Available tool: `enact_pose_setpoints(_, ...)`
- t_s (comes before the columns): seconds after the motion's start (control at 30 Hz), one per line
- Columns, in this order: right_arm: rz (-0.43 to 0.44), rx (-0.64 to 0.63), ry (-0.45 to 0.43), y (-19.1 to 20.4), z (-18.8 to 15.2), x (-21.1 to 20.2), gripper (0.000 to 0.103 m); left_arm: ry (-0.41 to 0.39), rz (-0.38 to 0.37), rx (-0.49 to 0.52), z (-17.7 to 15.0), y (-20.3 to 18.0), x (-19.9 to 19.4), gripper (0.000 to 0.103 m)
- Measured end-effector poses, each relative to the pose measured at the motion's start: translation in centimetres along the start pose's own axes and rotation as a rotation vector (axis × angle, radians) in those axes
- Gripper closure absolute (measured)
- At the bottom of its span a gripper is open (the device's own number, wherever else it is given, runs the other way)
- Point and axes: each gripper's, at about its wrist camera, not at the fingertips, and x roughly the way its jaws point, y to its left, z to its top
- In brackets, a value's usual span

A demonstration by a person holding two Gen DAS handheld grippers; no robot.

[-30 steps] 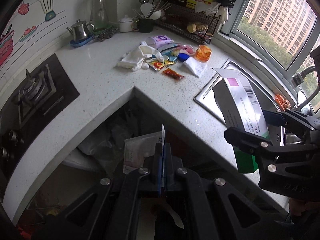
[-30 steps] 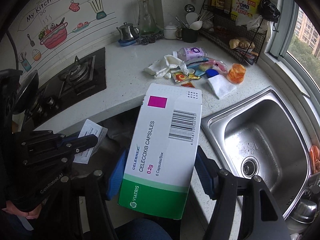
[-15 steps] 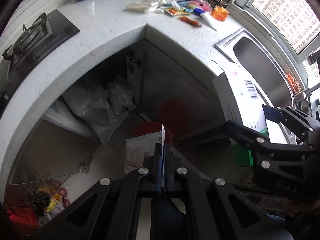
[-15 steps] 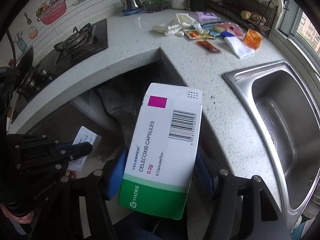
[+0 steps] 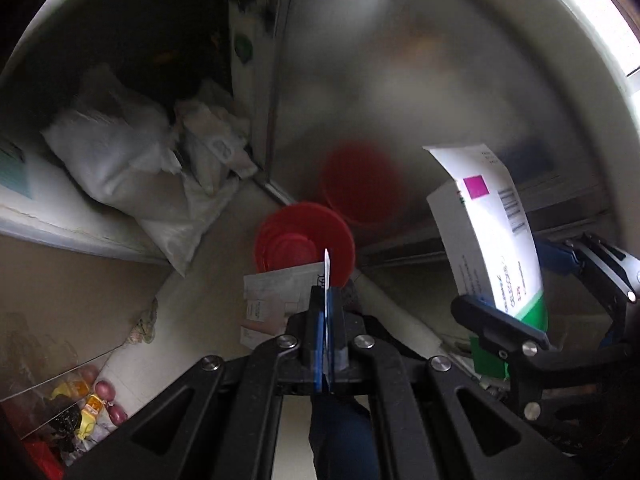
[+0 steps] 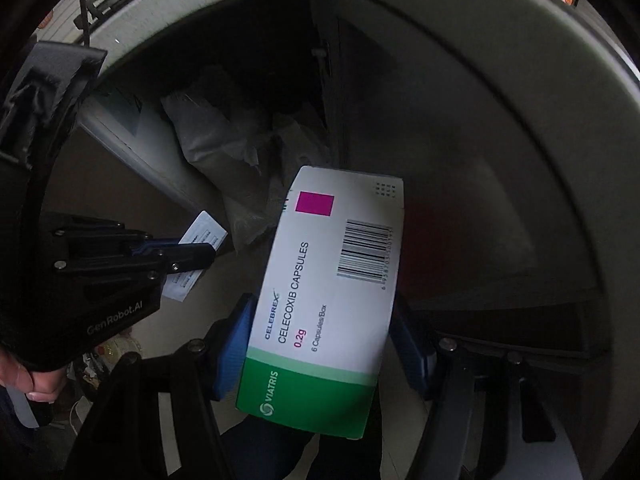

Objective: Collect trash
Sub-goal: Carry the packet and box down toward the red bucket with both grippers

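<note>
My left gripper [image 5: 326, 300] is shut on a thin paper leaflet [image 5: 276, 292], held edge-on and pointing steeply down. Right below it, a red bin [image 5: 296, 236] stands on the floor, open side up. To its right, my right gripper [image 5: 520, 292] is shut on a white and green medicine box [image 5: 492, 240]. In the right wrist view the medicine box [image 6: 332, 292] sits between the blue pads [image 6: 236, 344] of the right gripper [image 6: 324, 312]. At the left of that view, the left gripper [image 6: 200, 254] pinches the leaflet [image 6: 202, 234].
White plastic bags [image 5: 120, 160] lie in the open space under the counter. A shiny cabinet door [image 5: 420, 100] behind the bin mirrors it in red. The pale counter edge [image 6: 500, 40] arches overhead. Small clutter [image 5: 80, 404] lies on the floor at lower left.
Both grippers have sunk from above the counter to below its edge, each still holding its item. The counter top and sink have left the views. The red bin has come into sight.
</note>
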Motion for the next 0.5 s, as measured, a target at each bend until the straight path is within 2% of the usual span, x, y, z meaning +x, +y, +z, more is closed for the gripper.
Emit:
enact_pose_setpoints(0.1, -0.008, -0.010, 0.015, -0.6, -0.3, 4.2, 0.040, 0.016, -0.046, -0.020, 0.0, 1.3, 4.6, 0.102)
enact_pose_setpoints(0.23, -0.037, -0.024, 0.019, -1.3, -0.7, 8.5, 0.040, 0.042, -0.060, -0.029, 0.2, 2.2, 10.6, 0.102)
enact_pose_setpoints(0.47, -0.078, -0.055, 0.022, -0.9, -1.4, 12.5, 0.040, 0.062, -0.109, -0.026, 0.5, 3.3, 16.2, 0.101)
enact_pose_setpoints(0.5, -0.077, -0.051, 0.024, -0.9, -1.3, 12.9, 0.040, 0.076, -0.117, -0.024, 0.5, 3.4, 16.7, 0.094)
